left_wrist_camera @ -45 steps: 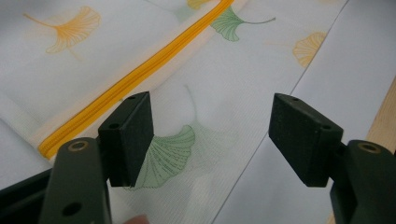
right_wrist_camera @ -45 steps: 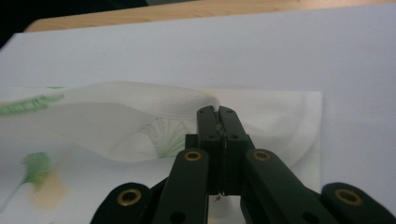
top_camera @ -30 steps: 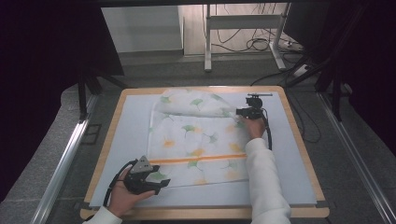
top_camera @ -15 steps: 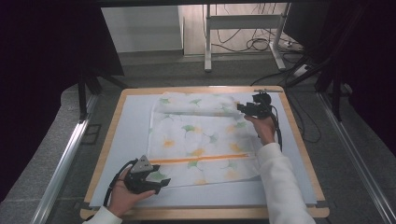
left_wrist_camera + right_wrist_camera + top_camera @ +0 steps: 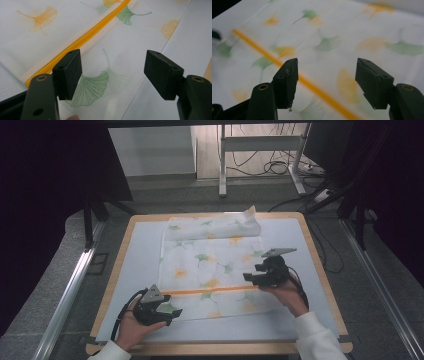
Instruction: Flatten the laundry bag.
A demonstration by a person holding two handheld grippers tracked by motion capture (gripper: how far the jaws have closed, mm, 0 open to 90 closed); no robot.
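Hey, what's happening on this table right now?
A person holds a pair of tongs in each hand over a leaf-printed cloth with an orange zipper, spread on the table. Its far edge is folded over. The left tongs sit at the cloth's near left corner, the right tongs near the zipper's right end. Both are open, gripping nothing.

Count: 1 leaf-print cloth (image 5: 212, 265) with 1 orange zipper (image 5: 210, 290), 1 table (image 5: 140, 250), 2 grippers: left gripper (image 5: 170, 311), right gripper (image 5: 248, 277).
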